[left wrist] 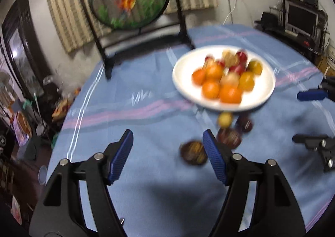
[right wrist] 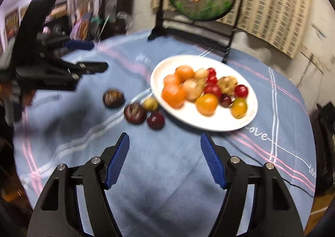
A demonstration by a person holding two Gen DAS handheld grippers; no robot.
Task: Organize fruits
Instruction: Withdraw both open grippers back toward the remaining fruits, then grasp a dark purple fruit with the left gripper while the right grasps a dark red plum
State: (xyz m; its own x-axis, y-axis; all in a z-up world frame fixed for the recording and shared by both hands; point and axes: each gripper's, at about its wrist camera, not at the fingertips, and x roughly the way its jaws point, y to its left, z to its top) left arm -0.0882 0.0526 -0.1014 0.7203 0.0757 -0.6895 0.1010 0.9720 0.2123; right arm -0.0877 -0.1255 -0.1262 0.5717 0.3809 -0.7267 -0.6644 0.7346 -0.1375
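Hand-held grippers point(left wrist: 167, 142) point(right wrist: 164, 144) angled down over tablecloth point(right wrist: 167, 163), jaws apart, empty

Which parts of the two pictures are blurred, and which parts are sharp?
Left wrist view: the plate and its fruits are smeared by motion, while the left gripper stays sharp. Right wrist view: the same smear on the loose fruits and background; the right gripper is crisp.
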